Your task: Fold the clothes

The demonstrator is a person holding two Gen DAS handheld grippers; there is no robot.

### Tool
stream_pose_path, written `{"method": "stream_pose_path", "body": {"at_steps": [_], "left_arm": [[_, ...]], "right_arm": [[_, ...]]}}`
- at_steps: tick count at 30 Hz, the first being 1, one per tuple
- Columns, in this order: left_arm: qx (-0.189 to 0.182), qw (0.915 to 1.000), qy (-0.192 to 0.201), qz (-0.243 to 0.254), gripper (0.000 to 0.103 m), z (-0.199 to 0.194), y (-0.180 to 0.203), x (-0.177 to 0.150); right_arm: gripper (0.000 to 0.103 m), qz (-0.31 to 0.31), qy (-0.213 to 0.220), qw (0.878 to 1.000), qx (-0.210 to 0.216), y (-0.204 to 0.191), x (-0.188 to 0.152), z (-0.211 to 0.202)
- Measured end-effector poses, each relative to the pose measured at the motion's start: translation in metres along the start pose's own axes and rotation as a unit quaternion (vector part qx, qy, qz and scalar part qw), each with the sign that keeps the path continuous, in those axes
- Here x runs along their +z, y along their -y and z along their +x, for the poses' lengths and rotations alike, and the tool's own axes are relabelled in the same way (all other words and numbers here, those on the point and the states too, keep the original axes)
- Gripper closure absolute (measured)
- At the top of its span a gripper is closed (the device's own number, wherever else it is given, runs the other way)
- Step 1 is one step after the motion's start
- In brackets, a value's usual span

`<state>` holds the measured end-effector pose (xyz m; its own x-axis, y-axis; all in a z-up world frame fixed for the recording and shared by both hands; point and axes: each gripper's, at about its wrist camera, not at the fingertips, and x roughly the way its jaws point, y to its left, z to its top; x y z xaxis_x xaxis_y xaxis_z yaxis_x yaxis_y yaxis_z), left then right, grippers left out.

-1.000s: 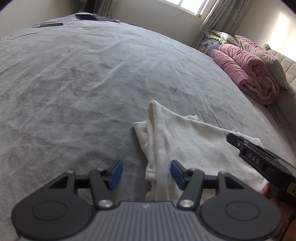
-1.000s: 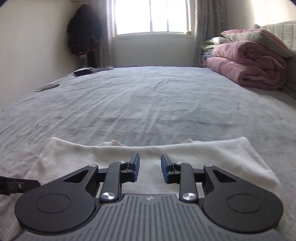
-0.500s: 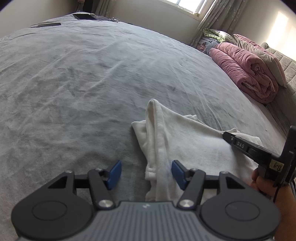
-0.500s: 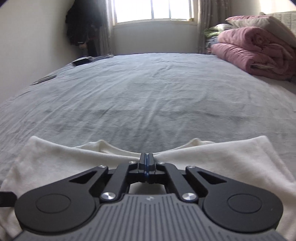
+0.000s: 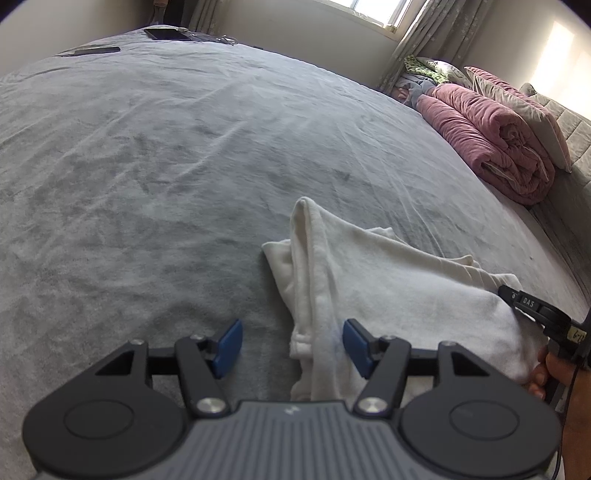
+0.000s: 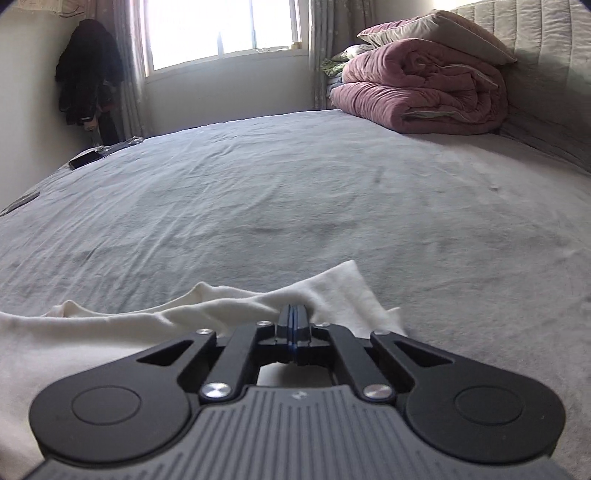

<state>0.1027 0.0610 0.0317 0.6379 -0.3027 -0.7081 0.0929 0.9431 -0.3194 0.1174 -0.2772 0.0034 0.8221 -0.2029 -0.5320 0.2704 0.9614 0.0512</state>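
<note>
A white garment [image 5: 373, 280] lies partly folded on the grey bed [image 5: 166, 166]. My left gripper [image 5: 291, 345] is open, low over the garment's near left edge, with a fold of cloth between its blue pads. My right gripper [image 6: 293, 317] is shut on the white garment [image 6: 207, 314] at its far edge and lifts a pinch of cloth into a ridge. The right gripper also shows at the right edge of the left wrist view [image 5: 532, 306], on the garment's right side.
A rolled pink quilt [image 6: 424, 96] and pillows are stacked at the headboard on the right. Dark flat devices [image 5: 166, 34] lie at the bed's far left corner. A dark coat [image 6: 86, 85] hangs by the window.
My right gripper closed on the garment's far edge, then pulled it up and to the right, bunching the cloth. My left gripper stayed open and almost still.
</note>
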Motion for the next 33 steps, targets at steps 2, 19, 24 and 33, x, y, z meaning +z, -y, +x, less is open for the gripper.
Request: {"method": "stream_pose_path", "body": {"at_steps": [2,19,24,33], "left_arm": [[-0.001,1.0000,0.000,-0.001,0.041,0.000,0.000,0.000],[0.003,1.0000,0.003,0.005,0.040,-0.001,0.002,-0.002],[0.001,1.0000,0.003,0.005,0.040,0.000,0.001,-0.002],[-0.004,1.0000,0.001,0.002,0.040,0.000,-0.001,-0.001]], "right_arm": [[0.103,0.004,0.002,1.000,-0.009,0.007,-0.001,0.000],[0.086,0.038,0.025,0.999,0.009,0.021,-0.027,-0.068],[0.088,0.025,0.000,1.000,0.016,0.025,-0.044,-0.075],[0.101,0.045,-0.007,0.999,-0.001,0.039,-0.053,-0.088]]}}
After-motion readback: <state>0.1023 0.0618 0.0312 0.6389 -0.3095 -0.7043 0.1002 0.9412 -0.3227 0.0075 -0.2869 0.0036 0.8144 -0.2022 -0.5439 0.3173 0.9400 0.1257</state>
